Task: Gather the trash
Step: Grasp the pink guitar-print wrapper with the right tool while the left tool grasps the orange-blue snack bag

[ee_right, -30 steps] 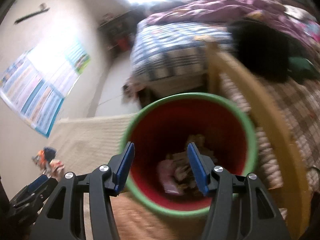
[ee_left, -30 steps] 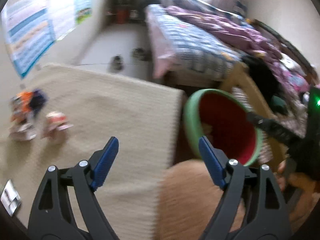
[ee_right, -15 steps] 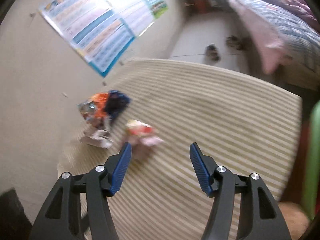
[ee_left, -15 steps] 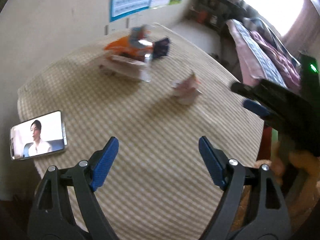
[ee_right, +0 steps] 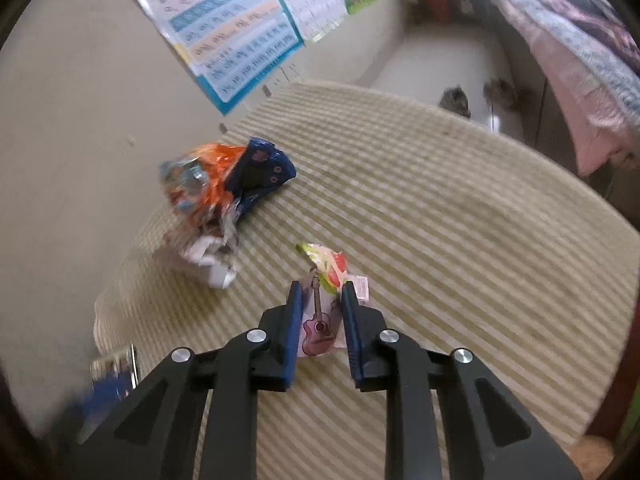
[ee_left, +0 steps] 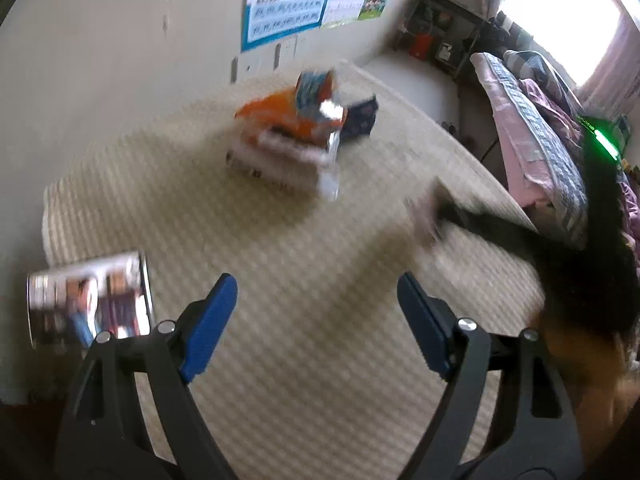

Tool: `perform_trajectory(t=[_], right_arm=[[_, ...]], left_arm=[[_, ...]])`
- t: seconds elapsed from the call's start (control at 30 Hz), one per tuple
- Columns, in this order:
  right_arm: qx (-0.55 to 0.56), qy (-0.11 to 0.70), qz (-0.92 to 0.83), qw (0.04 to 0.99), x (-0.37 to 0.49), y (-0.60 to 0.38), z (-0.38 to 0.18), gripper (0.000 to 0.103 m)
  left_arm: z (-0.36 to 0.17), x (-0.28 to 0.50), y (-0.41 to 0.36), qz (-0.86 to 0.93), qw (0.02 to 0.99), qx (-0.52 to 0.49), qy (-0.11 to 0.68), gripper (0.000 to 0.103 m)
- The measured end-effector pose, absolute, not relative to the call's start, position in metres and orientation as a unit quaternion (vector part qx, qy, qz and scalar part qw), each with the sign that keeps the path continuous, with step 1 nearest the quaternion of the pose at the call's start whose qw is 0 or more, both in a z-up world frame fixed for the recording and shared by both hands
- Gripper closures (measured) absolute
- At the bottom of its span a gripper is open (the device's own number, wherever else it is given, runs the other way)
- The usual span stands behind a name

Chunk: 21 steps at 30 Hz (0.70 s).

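My right gripper [ee_right: 320, 300] is closing, and its blue pads press on a pink wrapper with a guitar picture [ee_right: 318, 330] that lies on the striped table [ee_right: 460, 220]. A heap of orange and blue snack wrappers [ee_right: 224, 184] with crumpled white paper [ee_right: 208, 264] sits further back on the left. In the left wrist view my left gripper [ee_left: 316, 304] hangs open over the table with nothing between its fingers. The same heap [ee_left: 296, 136] lies ahead of it, and the blurred right gripper [ee_left: 480, 224] reaches in from the right.
A phone with a lit screen [ee_left: 88, 304] lies at the table's near left corner. A bed with checked and pink covers [ee_left: 536, 128] stands to the right. Posters [ee_right: 240, 48] hang on the wall behind the table. Slippers [ee_right: 456, 100] lie on the floor.
Both views have swung from the red and green bin to the table. My right gripper came down over the pink wrapper and closed on it. The left gripper stays open.
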State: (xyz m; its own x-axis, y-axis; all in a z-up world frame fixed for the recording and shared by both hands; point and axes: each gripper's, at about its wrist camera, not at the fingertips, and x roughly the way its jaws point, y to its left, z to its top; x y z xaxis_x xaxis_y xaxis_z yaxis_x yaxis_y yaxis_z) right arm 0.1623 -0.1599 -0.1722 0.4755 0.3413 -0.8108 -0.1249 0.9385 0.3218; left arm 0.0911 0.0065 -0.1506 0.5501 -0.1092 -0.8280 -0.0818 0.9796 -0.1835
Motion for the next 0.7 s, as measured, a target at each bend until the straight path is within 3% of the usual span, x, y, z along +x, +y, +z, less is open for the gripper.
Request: perform_trajectory(t=[0.33,0.63,0.7], right_arm=[[0.095,0.483,0.126,0.861,0.055,-0.225,-0.174,0.083],[0.118,0.496,0.131,0.850,0.055,-0.232,-0.181,0.084],[0.118,0.495,0.134,0.851,0.056,-0.231,-0.181,0.084]], left_arm=[[-0.145,0.205,0.013,0.021,0.883,-0.072,0.463,0.024],[-0.163,0.256,0.013,0.047,0.863,-0.047,0.501,0.024],[-0.168,0.259,0.014,0.054,0.856,-0.042,0.513,0.035]])
